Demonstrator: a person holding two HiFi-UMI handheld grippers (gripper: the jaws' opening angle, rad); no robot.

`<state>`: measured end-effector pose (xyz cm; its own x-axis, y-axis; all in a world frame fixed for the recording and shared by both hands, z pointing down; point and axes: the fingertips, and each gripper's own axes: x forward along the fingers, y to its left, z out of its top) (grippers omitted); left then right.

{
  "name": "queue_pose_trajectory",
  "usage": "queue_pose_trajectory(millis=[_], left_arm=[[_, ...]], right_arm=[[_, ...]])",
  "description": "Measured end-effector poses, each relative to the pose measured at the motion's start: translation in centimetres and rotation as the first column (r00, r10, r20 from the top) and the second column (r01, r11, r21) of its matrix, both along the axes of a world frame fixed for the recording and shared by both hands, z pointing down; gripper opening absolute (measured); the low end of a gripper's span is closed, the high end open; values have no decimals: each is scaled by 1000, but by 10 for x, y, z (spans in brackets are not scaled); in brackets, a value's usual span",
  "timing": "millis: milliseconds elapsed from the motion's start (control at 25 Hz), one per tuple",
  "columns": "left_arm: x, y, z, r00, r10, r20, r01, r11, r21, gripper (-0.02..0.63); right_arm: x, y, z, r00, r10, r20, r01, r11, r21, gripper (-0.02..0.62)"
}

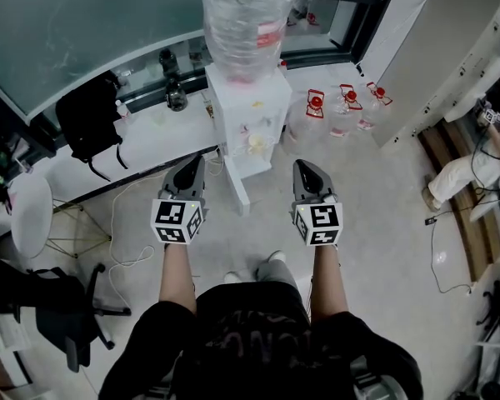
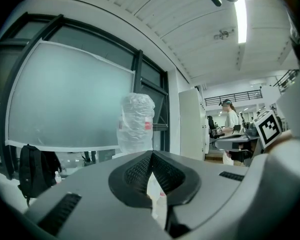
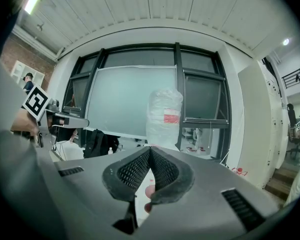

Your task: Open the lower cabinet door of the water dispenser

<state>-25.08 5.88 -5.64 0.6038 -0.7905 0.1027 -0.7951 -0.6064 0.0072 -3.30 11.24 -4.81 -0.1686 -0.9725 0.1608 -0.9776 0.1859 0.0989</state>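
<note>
Lower cabinet door (image 1: 234,183) of the white box-shaped water dispenser (image 1: 248,111) juts from the unit's front toward me, apparently swung open. It is straight ahead, low on the pale floor (image 1: 383,223). A big clear plastic bottle (image 1: 248,15) sits on top of the dispenser. My left gripper (image 1: 197,162) and right gripper (image 1: 303,168) hover just short of it, one on either side of the door. Both have jaws pressed together with nothing between them. Clear jugs with red caps (image 1: 342,107) stand to the right, and a black backpack (image 1: 90,115) rests on the white ledge (image 1: 162,136) to the left.
</note>
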Motion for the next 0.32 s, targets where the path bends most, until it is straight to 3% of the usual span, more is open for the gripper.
queue_pose_trajectory(millis=[320], left_arm=[[0,-4,-18,1000,4,-14,-4,1000,15,11]], right_arm=[[-1,-4,-17,1000,12,-9,-12,999,30,14]])
